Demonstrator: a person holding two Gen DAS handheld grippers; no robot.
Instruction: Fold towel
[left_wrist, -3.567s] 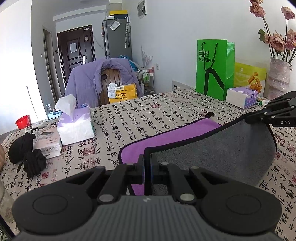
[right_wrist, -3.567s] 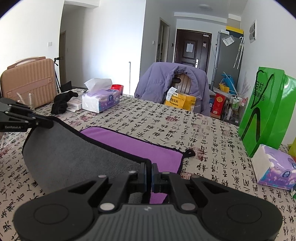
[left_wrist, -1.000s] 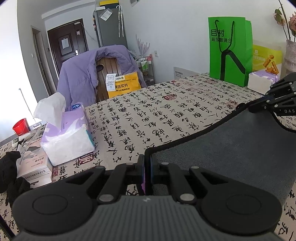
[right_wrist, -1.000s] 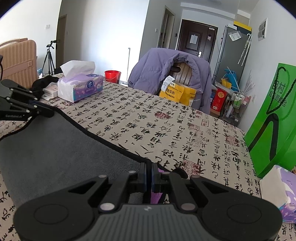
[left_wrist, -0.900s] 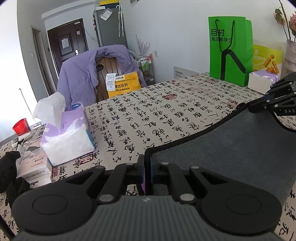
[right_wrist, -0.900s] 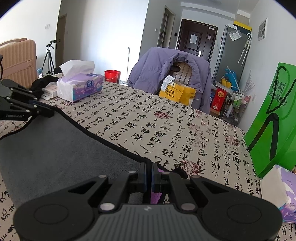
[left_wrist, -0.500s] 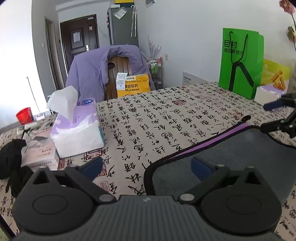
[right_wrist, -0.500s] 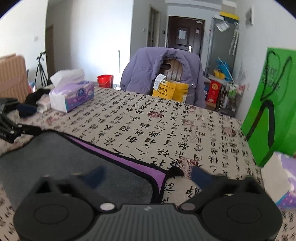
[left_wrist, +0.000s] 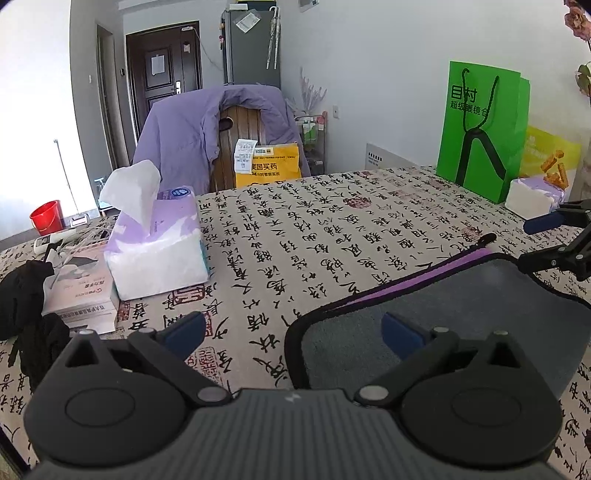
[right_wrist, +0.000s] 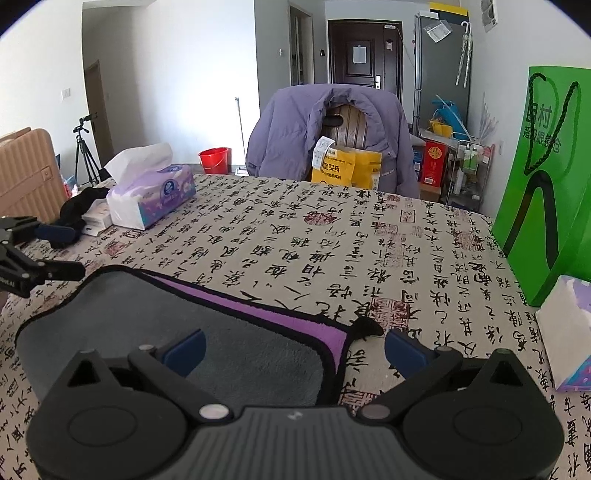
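The towel (left_wrist: 461, 310) lies folded in half on the calligraphy-print tablecloth, grey side up, with a strip of its purple side (right_wrist: 280, 317) showing along the far edge. My left gripper (left_wrist: 295, 332) is open above the towel's near left corner. My right gripper (right_wrist: 295, 349) is open above the towel's right corner, near its black hanging loop (right_wrist: 365, 326). Each gripper shows open in the other's view, the right one (left_wrist: 554, 240) and the left one (right_wrist: 44, 251). Neither holds anything.
A purple tissue pack (left_wrist: 155, 243), a small box (left_wrist: 81, 291) and black cloth (left_wrist: 26, 295) lie to the left. A green paper bag (right_wrist: 546, 184) and another tissue pack (right_wrist: 569, 332) stand to the right. A chair with a purple jacket (right_wrist: 332, 136) stands beyond the table.
Both grippers carried the towel's near edge over to the far edge, laid it down, then opened and let go. The towel now lies flat, folded in half.
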